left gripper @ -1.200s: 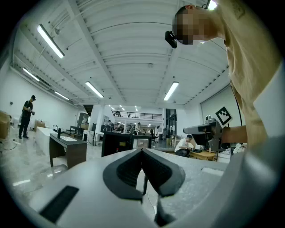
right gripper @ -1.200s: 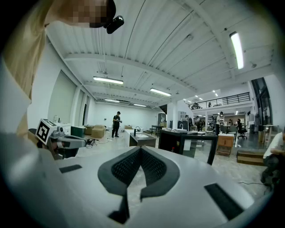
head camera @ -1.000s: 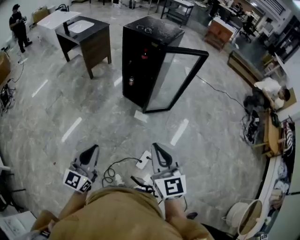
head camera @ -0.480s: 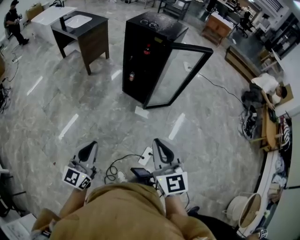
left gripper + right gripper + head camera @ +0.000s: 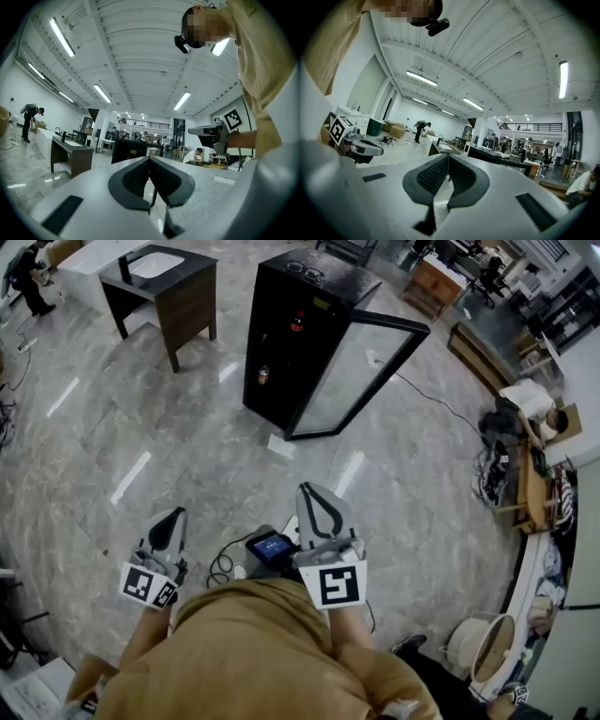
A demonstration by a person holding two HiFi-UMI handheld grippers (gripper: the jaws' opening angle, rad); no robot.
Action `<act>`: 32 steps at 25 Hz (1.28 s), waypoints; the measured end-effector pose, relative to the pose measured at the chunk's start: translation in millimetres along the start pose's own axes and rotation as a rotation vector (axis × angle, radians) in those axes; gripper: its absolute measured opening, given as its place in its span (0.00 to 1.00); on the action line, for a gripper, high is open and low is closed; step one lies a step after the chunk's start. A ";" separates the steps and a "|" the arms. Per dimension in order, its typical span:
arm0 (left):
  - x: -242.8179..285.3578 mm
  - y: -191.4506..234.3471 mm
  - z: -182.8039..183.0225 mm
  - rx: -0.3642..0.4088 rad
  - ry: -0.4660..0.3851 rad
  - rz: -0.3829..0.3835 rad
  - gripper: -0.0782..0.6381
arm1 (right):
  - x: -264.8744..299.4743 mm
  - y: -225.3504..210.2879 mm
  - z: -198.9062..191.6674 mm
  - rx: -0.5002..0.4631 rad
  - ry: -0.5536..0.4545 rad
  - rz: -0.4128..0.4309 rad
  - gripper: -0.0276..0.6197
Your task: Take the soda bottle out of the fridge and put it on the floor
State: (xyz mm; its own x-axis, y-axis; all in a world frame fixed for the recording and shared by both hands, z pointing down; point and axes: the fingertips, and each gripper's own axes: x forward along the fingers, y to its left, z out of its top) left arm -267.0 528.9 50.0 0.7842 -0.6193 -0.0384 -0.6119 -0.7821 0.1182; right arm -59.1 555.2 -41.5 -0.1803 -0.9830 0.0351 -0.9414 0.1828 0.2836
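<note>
Fingers clenched on nothing: from the head view, your left gripper (image 5: 169,519) and right gripper (image 5: 313,495) point toward the open fridge (image 5: 319,282), with the soda bottle (image 5: 296,322) shelved inside, well ahead. In the left gripper view, the fingers (image 5: 133,180) meet, empty. The right gripper view shows the same, likely kept shut for the approach.

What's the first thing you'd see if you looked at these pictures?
The tall black fridge at the top middle of the head view, its glass door swung wide open, with the soda bottle on an upper shelf. At the bottom, the left tool and right tool point forward, both shut and empty.
</note>
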 end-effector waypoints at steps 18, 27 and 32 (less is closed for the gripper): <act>82.2 46.3 -29.4 0.020 0.104 0.007 0.11 | 84.9 -64.6 -53.8 0.083 0.013 -0.029 0.05; 240.4 77.2 -47.3 0.014 0.178 -0.025 0.11 | 195.0 -172.8 -104.0 0.121 0.043 -0.014 0.05; 344.9 93.9 -47.1 0.031 0.218 -0.058 0.11 | 254.7 -239.1 -118.8 0.150 0.041 0.004 0.05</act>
State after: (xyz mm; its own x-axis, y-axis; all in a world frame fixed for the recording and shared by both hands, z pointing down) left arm -49.1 245.1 94.6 0.8196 -0.5467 0.1714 -0.5657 -0.8196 0.0909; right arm 154.0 259.0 13.4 -0.1753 -0.9816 0.0761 -0.9733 0.1845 0.1366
